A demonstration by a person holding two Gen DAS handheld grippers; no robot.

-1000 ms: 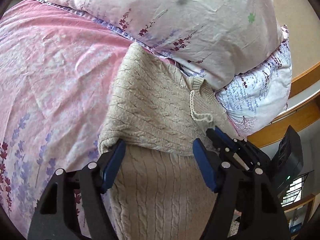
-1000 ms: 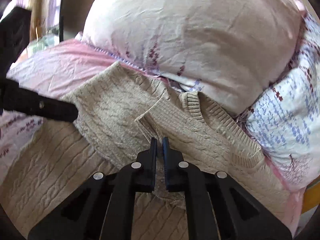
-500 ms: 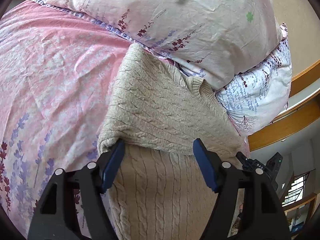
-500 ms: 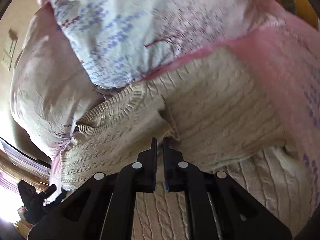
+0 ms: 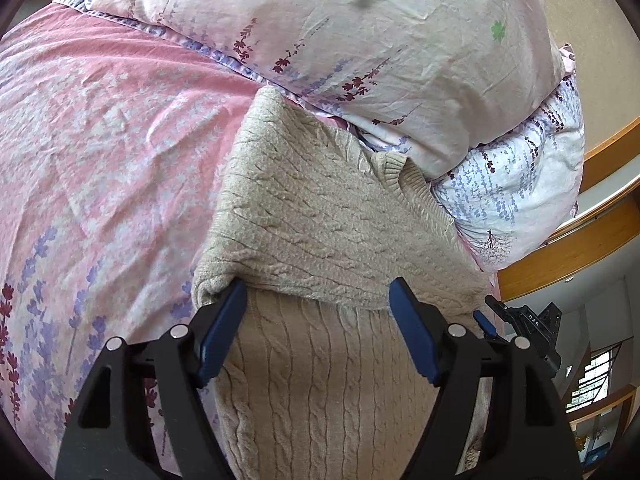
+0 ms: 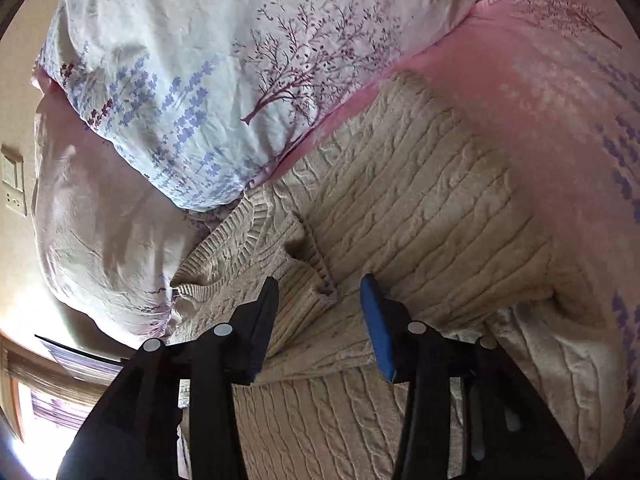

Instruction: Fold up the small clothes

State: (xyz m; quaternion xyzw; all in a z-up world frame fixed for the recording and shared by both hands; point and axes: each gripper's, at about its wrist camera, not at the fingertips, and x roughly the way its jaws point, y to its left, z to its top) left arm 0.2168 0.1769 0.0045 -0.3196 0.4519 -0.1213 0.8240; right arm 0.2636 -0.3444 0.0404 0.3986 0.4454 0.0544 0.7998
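A beige cable-knit sweater [image 5: 320, 216] lies on the pink bed, its sleeves folded across the body. My left gripper [image 5: 318, 300] is open, hovering just above the folded sleeve's lower edge, holding nothing. In the right wrist view the sweater [image 6: 420, 208] shows its ribbed collar [image 6: 224, 248] to the left and a sleeve cuff [image 6: 320, 280] lying between the fingers. My right gripper [image 6: 320, 292] is open over that cuff, holding nothing. The right gripper also shows in the left wrist view [image 5: 520, 320] at the sweater's right edge.
Two floral pillows [image 5: 360, 40] [image 6: 240, 80] lie stacked right behind the sweater's collar. The pink floral bedsheet [image 5: 100, 140] spreads to the left. A wooden bed frame [image 5: 580, 240] runs along the right. A wall switch [image 6: 12, 184] is at the far left.
My right gripper swung round to the sweater's right side, laid the sleeve across the body, and opened, letting go of the cuff. My left gripper stayed open and still.
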